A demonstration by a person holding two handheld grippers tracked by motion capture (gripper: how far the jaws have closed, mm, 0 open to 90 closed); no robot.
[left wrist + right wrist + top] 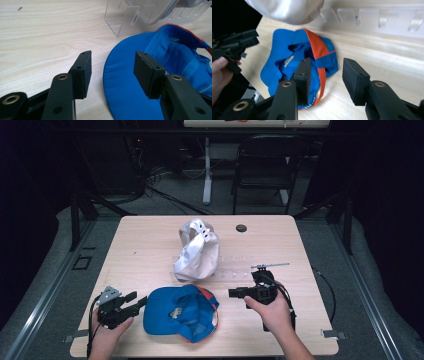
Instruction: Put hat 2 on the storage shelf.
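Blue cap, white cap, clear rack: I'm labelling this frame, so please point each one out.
Blue cap [172, 312], high view, inside of its crown.
White cap [197, 255], high view, its side panel.
Clear rack [122, 18], left gripper view, its near wall.

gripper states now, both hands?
Left gripper: open, empty, at the blue cap's brim.
Right gripper: open, empty, above the cap.

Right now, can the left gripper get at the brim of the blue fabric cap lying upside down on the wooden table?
Probably yes. The left gripper stands open right beside the blue cap; in its own view one pad is already over the brim while the other is over bare table, and nothing lies between.
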